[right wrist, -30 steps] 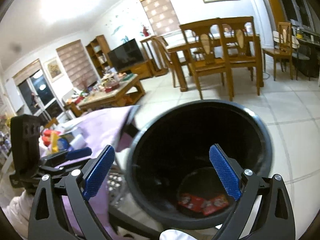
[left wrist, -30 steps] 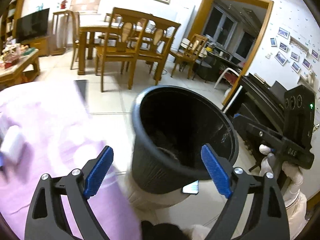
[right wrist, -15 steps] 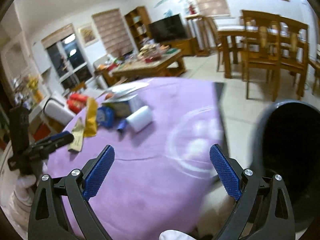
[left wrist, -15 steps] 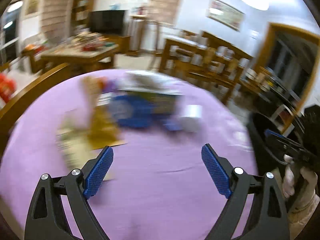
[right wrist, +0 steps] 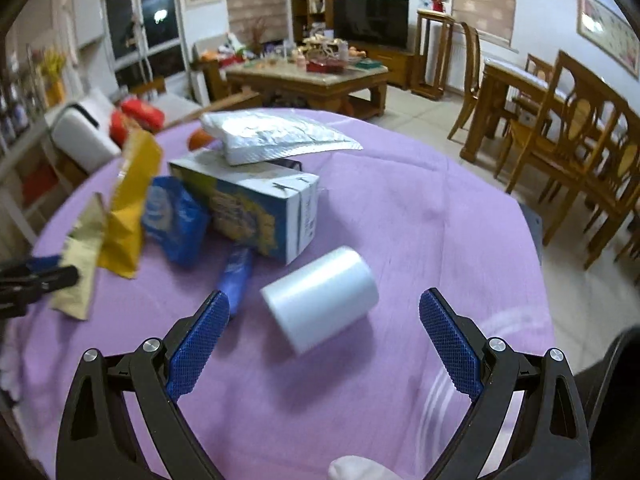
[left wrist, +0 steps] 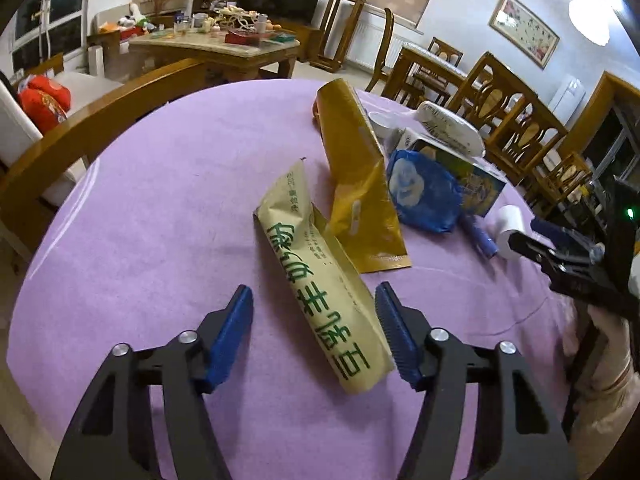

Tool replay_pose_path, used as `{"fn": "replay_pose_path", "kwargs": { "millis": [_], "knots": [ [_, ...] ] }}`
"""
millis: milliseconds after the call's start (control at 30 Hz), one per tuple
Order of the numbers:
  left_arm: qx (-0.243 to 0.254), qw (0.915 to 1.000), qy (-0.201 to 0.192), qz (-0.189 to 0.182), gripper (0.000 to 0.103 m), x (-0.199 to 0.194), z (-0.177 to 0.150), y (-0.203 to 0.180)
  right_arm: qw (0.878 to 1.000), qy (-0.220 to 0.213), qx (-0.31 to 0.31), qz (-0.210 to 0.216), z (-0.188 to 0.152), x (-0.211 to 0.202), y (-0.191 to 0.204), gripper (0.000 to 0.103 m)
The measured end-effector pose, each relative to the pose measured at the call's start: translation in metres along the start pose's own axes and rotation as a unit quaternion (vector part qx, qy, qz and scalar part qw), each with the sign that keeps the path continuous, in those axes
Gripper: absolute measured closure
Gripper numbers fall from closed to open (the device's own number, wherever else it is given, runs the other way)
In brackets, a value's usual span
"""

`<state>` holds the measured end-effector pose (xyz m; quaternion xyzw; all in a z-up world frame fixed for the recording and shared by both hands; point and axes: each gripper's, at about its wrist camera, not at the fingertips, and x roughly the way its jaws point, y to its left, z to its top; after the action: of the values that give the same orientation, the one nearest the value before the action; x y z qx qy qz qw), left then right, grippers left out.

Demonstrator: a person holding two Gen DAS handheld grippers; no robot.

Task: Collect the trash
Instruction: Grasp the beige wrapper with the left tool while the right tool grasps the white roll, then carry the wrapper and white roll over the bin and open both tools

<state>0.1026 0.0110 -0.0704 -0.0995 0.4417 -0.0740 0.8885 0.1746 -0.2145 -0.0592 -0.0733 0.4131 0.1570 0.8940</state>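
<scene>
trash lies scattered on the purple surface (left wrist: pixel 160 200): my left tongs (left wrist: pixel 314 332) gape around a tan wrapper (left wrist: pixel 320 280) (not gripping it), my right tongs (right wrist: pixel 320 336) spread wide before a white roll (right wrist: pixel 320 298).

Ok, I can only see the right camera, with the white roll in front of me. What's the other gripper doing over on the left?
Observer: The left gripper is open over the purple tablecloth, with a long beige packet lying between its fingers.
Operator: Is it squeezing the packet?
Observer: No. Its left finger is clear of the packet, and its right finger sits right at the packet's edge.
Operator: What does the packet look like on top?
Observer: Big green writing runs along its length, which your camera doesn't show.
</scene>
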Motion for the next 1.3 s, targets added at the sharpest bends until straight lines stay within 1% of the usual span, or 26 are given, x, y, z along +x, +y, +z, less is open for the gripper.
{"fn": "replay_pose_path", "kwargs": {
  "millis": [67, 100, 133, 167, 200, 267, 333, 433, 600, 667, 800, 1000, 1133, 1300],
  "knots": [
    [0.006, 0.9999, 0.002, 0.014, 0.05, 0.0, 0.001, 0.003, 1.0, 0.009, -0.011, 0.0, 0.007, 0.011, 0.001, 0.01],
    [0.006, 0.9998, 0.002, 0.018, 0.06, -0.001, 0.0, 0.003, 1.0, 0.008, -0.015, 0.0, 0.01, 0.014, 0.001, 0.013],
    [0.005, 0.9999, 0.003, 0.016, 0.074, -0.001, 0.0, 0.004, 1.0, 0.011, -0.019, 0.0, 0.013, 0.017, 0.002, 0.025],
    [0.005, 1.0, 0.005, 0.007, 0.08, -0.001, 0.0, 0.005, 1.0, 0.018, -0.019, -0.002, 0.013, 0.022, 0.002, 0.04],
    [0.007, 0.9999, 0.009, 0.0, 0.089, 0.001, -0.001, 0.005, 1.0, 0.024, -0.017, -0.004, 0.014, 0.025, 0.002, 0.04],
    [0.007, 0.9998, 0.01, -0.014, 0.093, -0.001, -0.002, 0.006, 1.0, 0.028, -0.011, -0.003, 0.013, 0.028, 0.002, 0.04],
    [0.004, 0.9997, -0.001, -0.025, 0.096, -0.005, -0.001, 0.005, 0.999, 0.028, -0.004, 0.02, 0.012, 0.025, 0.003, 0.04],
    [0.009, 0.9992, -0.03, -0.026, 0.096, -0.018, -0.003, 0.003, 0.999, 0.019, 0.003, 0.034, 0.005, 0.014, 0.005, 0.04],
    [0.015, 0.9966, -0.057, -0.058, 0.096, -0.037, -0.007, -0.01, 0.995, -0.007, 0.042, 0.088, -0.01, -0.019, 0.002, 0.04],
    [0.024, 0.9951, -0.066, -0.07, 0.096, -0.045, -0.006, -0.021, 0.994, -0.019, 0.049, 0.097, -0.015, -0.034, 0.001, 0.04],
    [0.05, 0.9912, -0.081, -0.092, 0.096, -0.059, -0.007, -0.051, 0.993, -0.037, 0.055, 0.1, -0.03, -0.061, 0.001, 0.04],
    [0.084, 0.9838, -0.092, -0.129, 0.096, -0.067, -0.005, -0.099, 0.99, -0.069, 0.084, 0.094, -0.059, -0.103, -0.022, 0.04],
    [0.115, 0.9779, -0.092, -0.149, 0.096, -0.063, -0.005, -0.137, 0.986, -0.093, 0.113, 0.08, -0.08, -0.133, -0.052, 0.04],
    [0.146, 0.9699, -0.077, -0.179, 0.096, -0.048, -0.003, -0.19, 0.979, -0.117, 0.155, 0.055, -0.108, -0.164, -0.101, 0.04]
  ]
}}
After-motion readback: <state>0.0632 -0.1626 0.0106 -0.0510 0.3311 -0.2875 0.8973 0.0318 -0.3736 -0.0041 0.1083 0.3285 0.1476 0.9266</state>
